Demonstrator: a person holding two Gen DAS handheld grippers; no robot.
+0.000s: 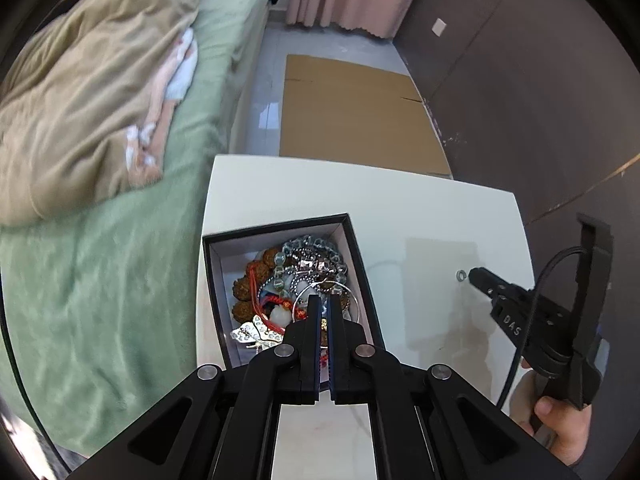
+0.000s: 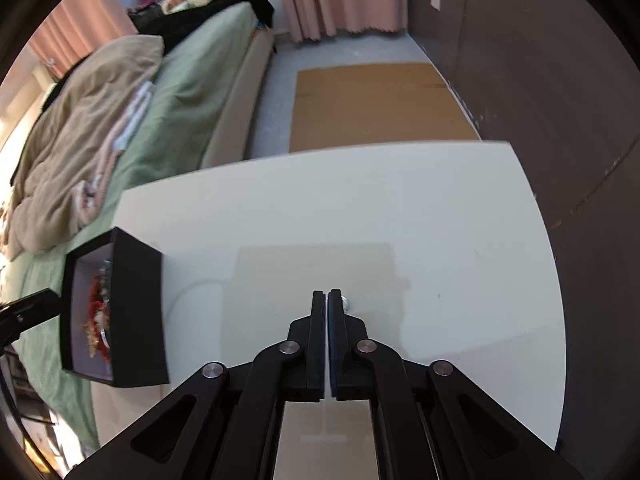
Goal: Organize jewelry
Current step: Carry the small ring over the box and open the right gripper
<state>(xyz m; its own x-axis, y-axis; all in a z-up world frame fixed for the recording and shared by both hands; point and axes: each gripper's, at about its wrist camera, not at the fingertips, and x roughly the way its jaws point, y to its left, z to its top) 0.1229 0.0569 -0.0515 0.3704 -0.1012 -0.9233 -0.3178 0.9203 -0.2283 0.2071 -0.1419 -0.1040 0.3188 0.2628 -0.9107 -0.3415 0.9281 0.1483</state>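
Glossy white table (image 1: 420, 208); matt black box (image 1: 358, 248); fuzzy green bedspread (image 1: 100, 280)

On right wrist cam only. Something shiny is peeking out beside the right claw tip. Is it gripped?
Observer: No. The left wrist view shows a small ring lying on the table just off the tip of the shut right claw, not between its fingers.
Operator: Left claw? I only see a black edge of it.
Observer: It's shut. The left claw has its tips over the open box, above a silver hoop.
Operator: What else is in the box?
Observer: A pile: brown bead bracelet, clear bead bracelet, red cord, sparkly butterfly piece.
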